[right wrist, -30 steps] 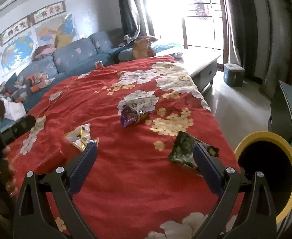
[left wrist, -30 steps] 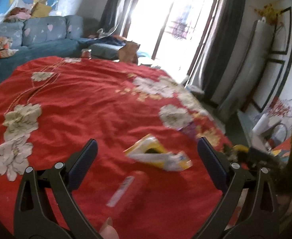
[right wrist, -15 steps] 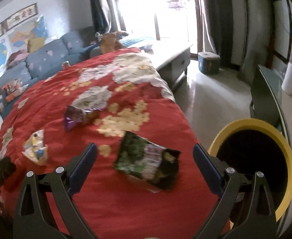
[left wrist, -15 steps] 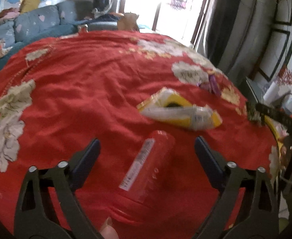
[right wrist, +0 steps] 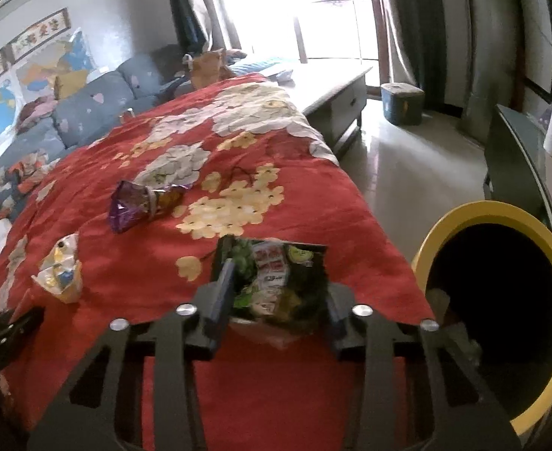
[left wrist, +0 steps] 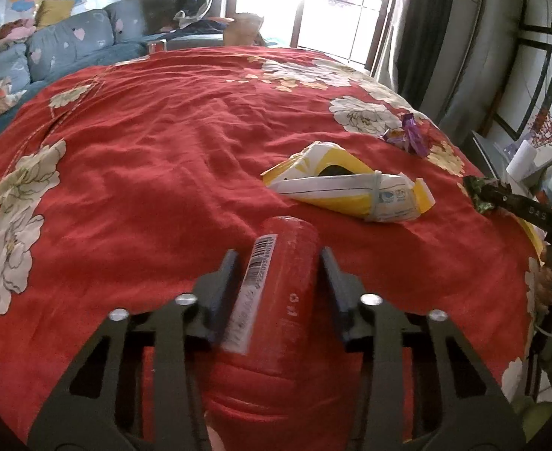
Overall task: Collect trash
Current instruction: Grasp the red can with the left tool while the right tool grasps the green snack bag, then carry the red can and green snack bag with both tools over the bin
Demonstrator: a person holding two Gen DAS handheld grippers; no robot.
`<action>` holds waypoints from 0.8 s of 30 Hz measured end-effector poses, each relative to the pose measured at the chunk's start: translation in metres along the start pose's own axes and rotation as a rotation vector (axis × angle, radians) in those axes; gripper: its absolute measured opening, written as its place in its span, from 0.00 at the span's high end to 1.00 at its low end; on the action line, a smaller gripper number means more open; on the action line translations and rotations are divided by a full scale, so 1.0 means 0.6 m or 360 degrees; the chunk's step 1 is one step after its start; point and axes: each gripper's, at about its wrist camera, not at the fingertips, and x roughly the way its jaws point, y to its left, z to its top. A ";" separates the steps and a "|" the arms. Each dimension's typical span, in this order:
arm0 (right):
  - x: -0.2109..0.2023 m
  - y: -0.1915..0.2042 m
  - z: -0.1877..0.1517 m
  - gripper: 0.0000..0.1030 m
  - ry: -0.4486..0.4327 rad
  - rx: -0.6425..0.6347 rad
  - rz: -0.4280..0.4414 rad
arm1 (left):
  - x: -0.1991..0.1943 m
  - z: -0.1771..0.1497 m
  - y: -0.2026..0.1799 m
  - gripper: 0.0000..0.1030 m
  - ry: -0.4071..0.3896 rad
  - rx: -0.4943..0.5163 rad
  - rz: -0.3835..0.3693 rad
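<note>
My left gripper (left wrist: 278,263) is shut on a red bottle (left wrist: 283,263) with a white barcode label, lying on the red flowered cloth (left wrist: 144,158). A yellow-white wrapper (left wrist: 347,188) lies just beyond it and a purple wrapper (left wrist: 407,137) farther right. My right gripper (right wrist: 276,282) is shut on a green snack bag (right wrist: 276,274) near the cloth's right edge. The purple wrapper (right wrist: 140,205) and the yellow-white wrapper (right wrist: 59,268) lie to its left. A yellow-rimmed bin (right wrist: 501,312) with a dark inside stands at the right.
A blue sofa (left wrist: 69,45) with clutter stands behind the table. A grey bench (right wrist: 336,90) and a small box (right wrist: 402,103) stand on the floor by the bright window. The right gripper's arm (left wrist: 520,214) shows at the left view's right edge.
Both grippers moved forward and closed: the left on the red bottle, the right on the green snack bag. Both were open a second ago.
</note>
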 end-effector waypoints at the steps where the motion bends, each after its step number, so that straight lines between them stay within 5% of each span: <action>1: -0.003 0.001 -0.001 0.71 -0.0003 -0.0002 0.0015 | 0.000 0.000 -0.001 0.72 0.0000 0.0002 -0.0001; 24: -0.095 0.023 0.006 0.81 -0.0124 -0.0084 0.0184 | -0.076 0.043 -0.055 0.74 -0.0192 -0.0061 -0.0291</action>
